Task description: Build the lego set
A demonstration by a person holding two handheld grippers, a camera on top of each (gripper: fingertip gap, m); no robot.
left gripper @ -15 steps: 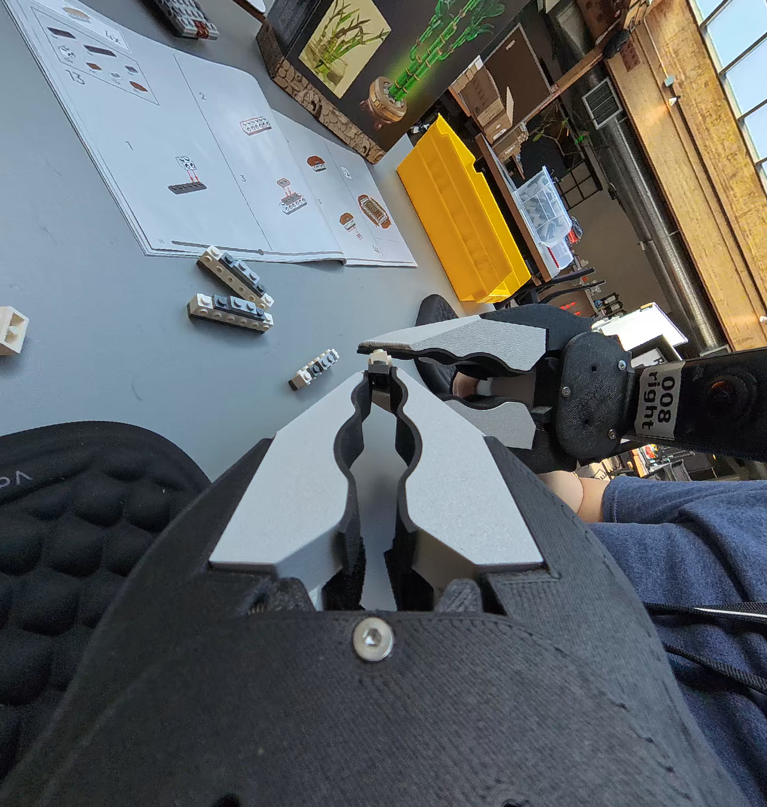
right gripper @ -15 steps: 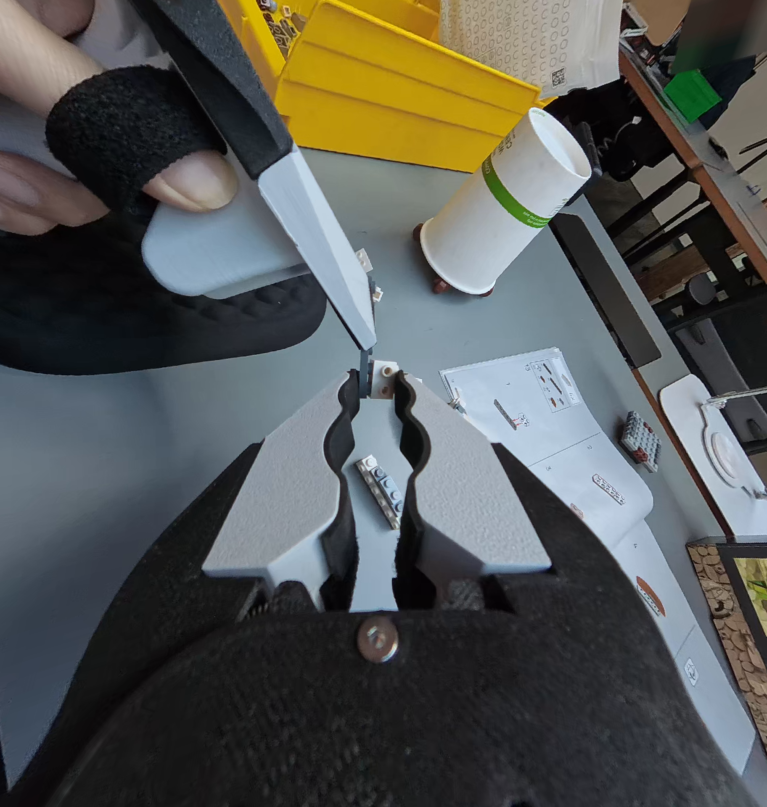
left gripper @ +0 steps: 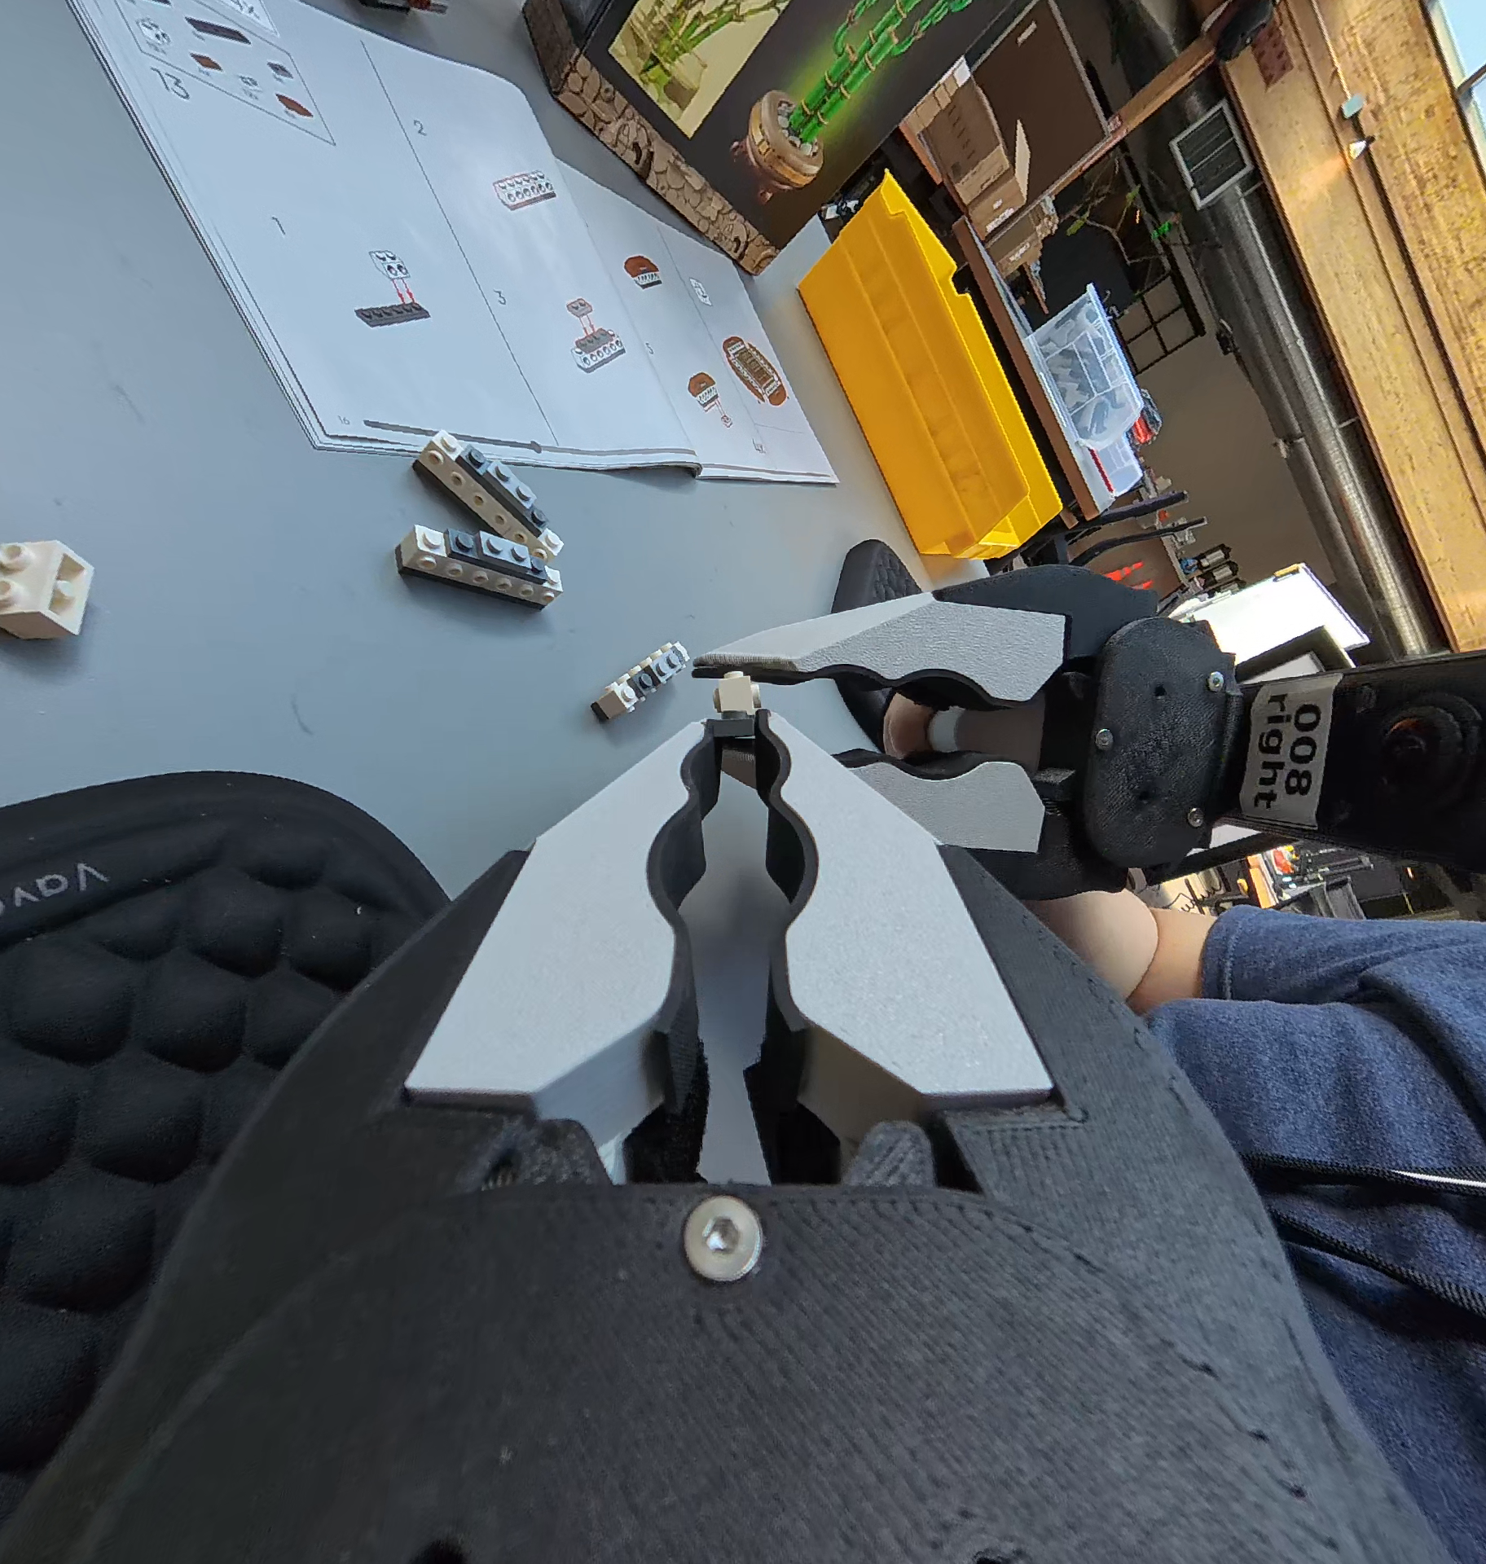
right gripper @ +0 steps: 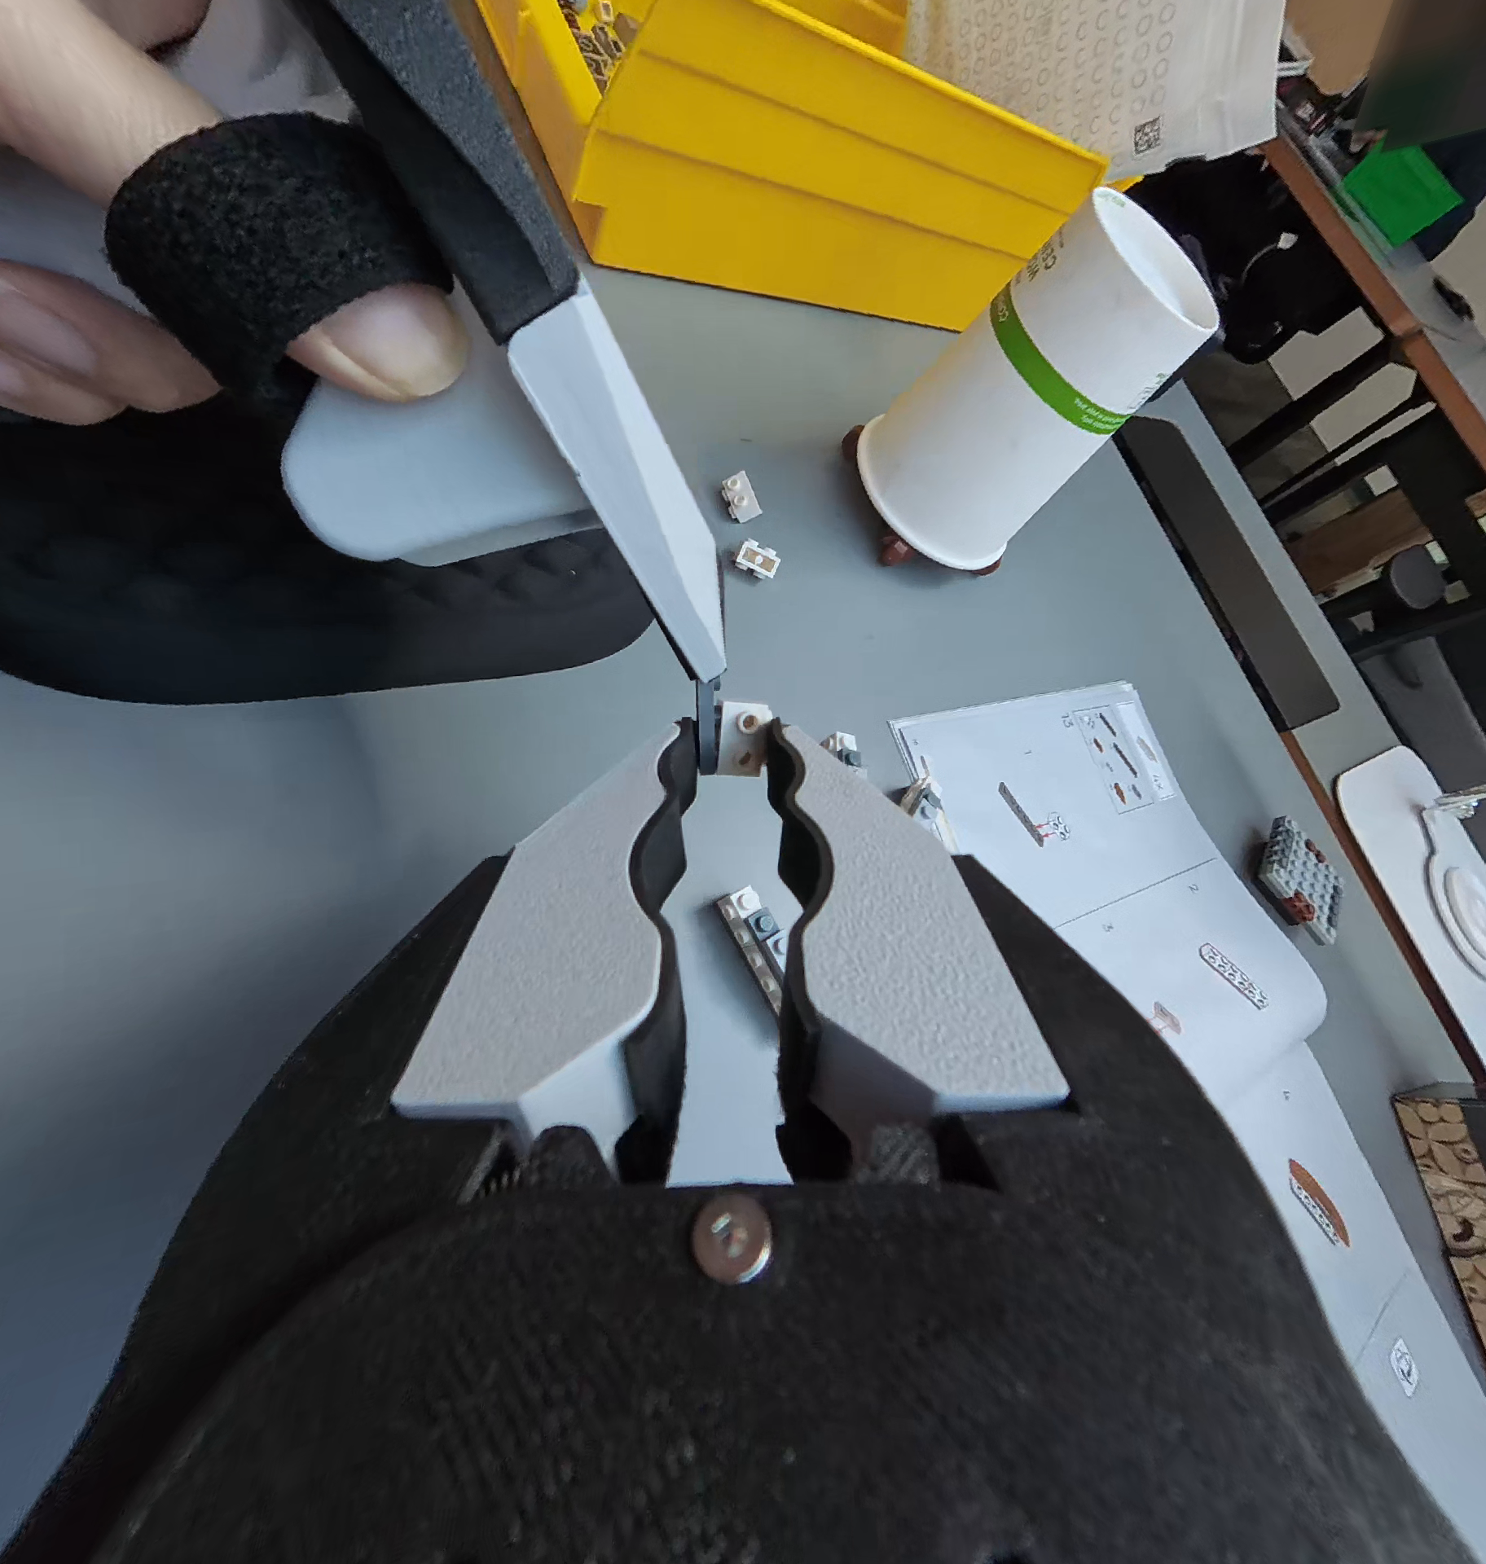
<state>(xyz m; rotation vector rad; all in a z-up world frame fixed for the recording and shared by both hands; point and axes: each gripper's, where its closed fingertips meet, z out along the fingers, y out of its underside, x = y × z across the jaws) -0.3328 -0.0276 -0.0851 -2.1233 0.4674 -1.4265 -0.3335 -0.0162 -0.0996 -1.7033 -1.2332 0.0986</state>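
Bright daylight, sharp, wide-angle edge distortion

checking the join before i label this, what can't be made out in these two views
- Whether the white brick is seated on the dark plate: too small, the fingers of both grippers crowd the joint in each wrist view.
- Contents of the yellow bin: top edge of the right wrist view cuts it off.
- Half-built strip on the table: right gripper's fingers cover most of it.

booklet [left gripper: 435,279] on table [left gripper: 172,525] | two brick strips [left gripper: 486,542] just before booklet | bin [left gripper: 926,372] right of booklet
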